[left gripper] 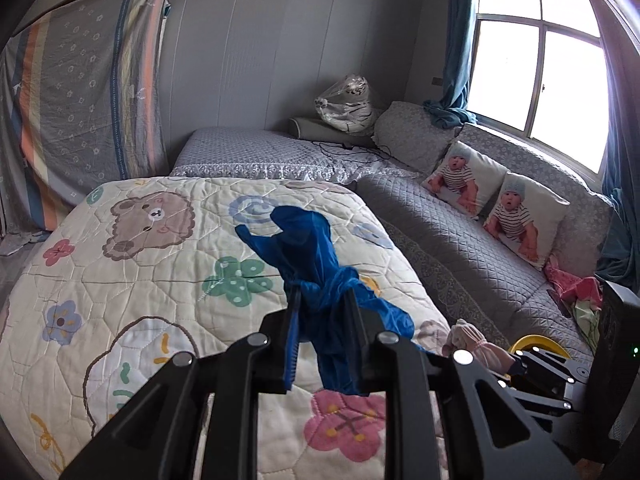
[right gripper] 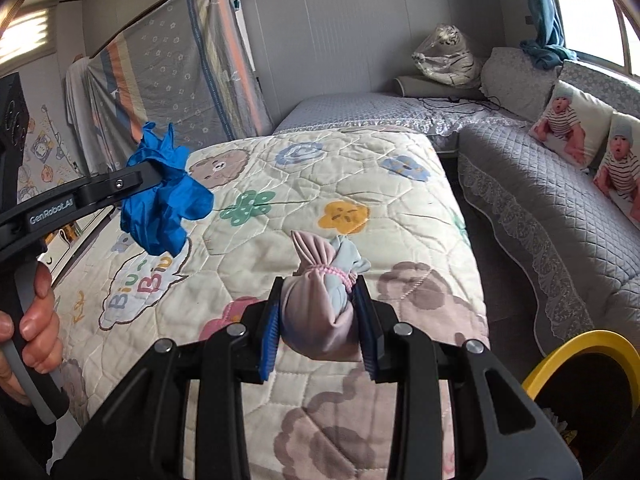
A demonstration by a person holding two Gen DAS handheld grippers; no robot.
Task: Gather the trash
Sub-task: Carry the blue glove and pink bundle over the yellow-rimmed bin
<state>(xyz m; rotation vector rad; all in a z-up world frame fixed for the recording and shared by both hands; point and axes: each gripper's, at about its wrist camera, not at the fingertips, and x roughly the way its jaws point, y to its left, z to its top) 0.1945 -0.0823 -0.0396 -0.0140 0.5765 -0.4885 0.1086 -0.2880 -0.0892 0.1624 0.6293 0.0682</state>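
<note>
My left gripper [left gripper: 322,300] is shut on a crumpled blue glove [left gripper: 308,248] and holds it above the cartoon quilt [left gripper: 132,280]. The glove also shows in the right wrist view [right gripper: 164,200], pinched by the left gripper [right gripper: 154,172] at the left. My right gripper [right gripper: 320,300] is shut on a pink and grey knotted bundle [right gripper: 320,304] tied with a pink band, held above the quilt [right gripper: 340,184]. The bundle shows in the left wrist view [left gripper: 476,344] at the lower right.
A yellow-rimmed bin [right gripper: 580,352] stands at the lower right beside the quilt; its rim shows in the left wrist view [left gripper: 536,342]. A grey quilted sofa [right gripper: 560,216] with baby-print pillows [left gripper: 520,216] runs along the right under the window. Pink cloth [left gripper: 576,284] lies on the sofa.
</note>
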